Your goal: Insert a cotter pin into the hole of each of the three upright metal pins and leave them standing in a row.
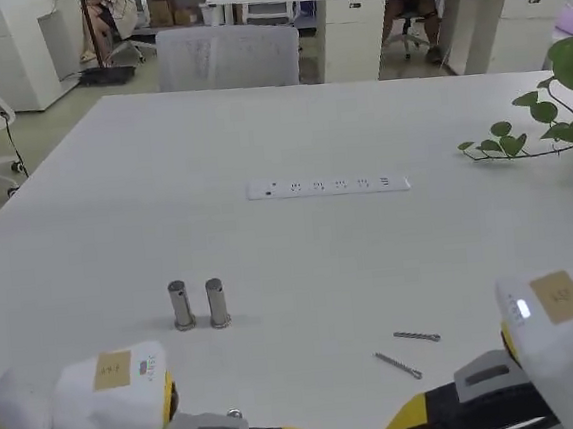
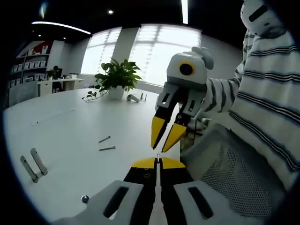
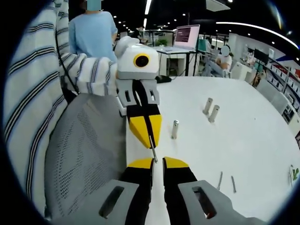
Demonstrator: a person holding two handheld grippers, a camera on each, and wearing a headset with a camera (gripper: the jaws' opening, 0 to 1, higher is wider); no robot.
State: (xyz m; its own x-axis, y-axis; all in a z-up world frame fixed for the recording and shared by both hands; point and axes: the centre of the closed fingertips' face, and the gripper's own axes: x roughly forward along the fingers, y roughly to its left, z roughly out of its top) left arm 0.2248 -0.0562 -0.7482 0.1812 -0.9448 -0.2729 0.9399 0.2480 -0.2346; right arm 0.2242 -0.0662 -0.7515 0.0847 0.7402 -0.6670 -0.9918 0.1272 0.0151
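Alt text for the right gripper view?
The left gripper, jaws shut on a thin metal cotter pin, faces the right gripper, jaws open, at a white table. Three upright silver metal pins and two loose cotter pins sit there.

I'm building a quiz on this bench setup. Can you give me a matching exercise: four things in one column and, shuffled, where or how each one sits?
Things
1. pair of metal pins
2. loose cotter pins
3. third cotter pin
4. power strip

Places or states
A. lying flat on the table, right of the metal pins
B. clamped in the tips of the left gripper
C. standing upright side by side
D. farther up the table, near its middle

Pairs: 1-C, 2-A, 3-B, 4-D
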